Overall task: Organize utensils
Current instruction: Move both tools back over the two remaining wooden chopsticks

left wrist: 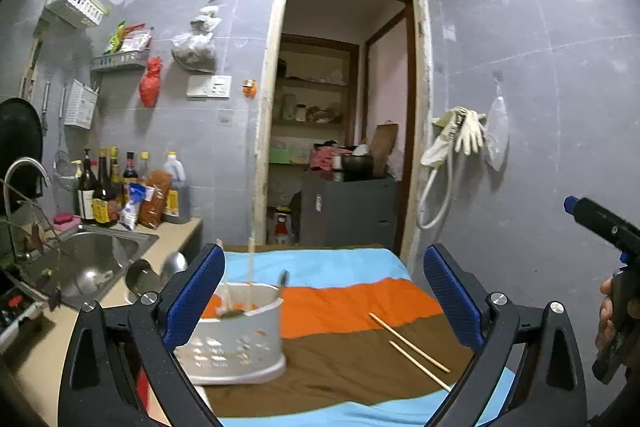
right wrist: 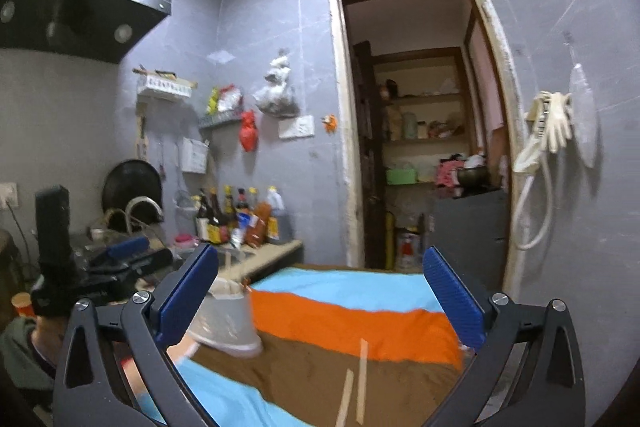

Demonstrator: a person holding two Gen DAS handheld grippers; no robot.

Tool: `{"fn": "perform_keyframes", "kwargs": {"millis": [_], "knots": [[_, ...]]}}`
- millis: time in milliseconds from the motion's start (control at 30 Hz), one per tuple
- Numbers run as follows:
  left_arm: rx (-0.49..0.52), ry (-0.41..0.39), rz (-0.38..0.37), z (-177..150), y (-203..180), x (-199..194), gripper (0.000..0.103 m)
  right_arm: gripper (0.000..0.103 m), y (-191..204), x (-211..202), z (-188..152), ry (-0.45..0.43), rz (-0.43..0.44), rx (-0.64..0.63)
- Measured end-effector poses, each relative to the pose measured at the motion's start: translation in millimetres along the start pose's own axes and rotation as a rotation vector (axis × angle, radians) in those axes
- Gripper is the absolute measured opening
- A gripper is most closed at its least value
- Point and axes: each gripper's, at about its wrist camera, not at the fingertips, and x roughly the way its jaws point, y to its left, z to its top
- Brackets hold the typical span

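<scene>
Two chopsticks lie lower right of left view on striped cloth. White caddy lower left, utensils inside. Left gripper jaws wide, empty. Right gripper jaws wide, empty. Bottle labels unreadable.

the labels on the sauce bottles are too blurred to read.

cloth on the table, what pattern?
Cloth: wide stripes of light blue, orange and brown. Clearest in the left wrist view.
</scene>
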Motion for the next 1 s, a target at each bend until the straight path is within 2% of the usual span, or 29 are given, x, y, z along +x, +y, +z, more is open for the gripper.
{"fn": "perform_keyframes", "kwargs": {"millis": [300, 467, 767, 900, 967, 1000], "knots": [[-0.015, 0.114, -0.056, -44.5, -30.4, 32.5, 0.098, 0.103, -23.2, -7.9, -56.3, 0.055, -0.057, -0.065], [-0.04, 0.198, -0.051, -71.7, -37.8, 58.2, 0.098, 0.103, -37.6, 3.9, -81.6, 0.104, -0.056, -0.072], [-0.046, 0.388, -0.137, -101.8, -52.1, 99.7, 0.097, 0.103, -78.3, 26.1, -112.1, 0.236, -0.031, 0.016], [-0.048, 0.463, -0.174, -106.5, -56.0, 119.2, 0.097, 0.096, -91.9, 38.2, -120.4, 0.3, -0.011, 0.05], [-0.051, 0.511, -0.197, -110.9, -58.3, 131.1, 0.093, 0.089, -97.7, 46.1, -124.0, 0.332, 0.006, 0.065], [-0.053, 0.528, -0.206, -112.0, -59.7, 135.6, 0.086, 0.083, -100.5, 50.5, -125.8, 0.347, 0.015, 0.074]]}}
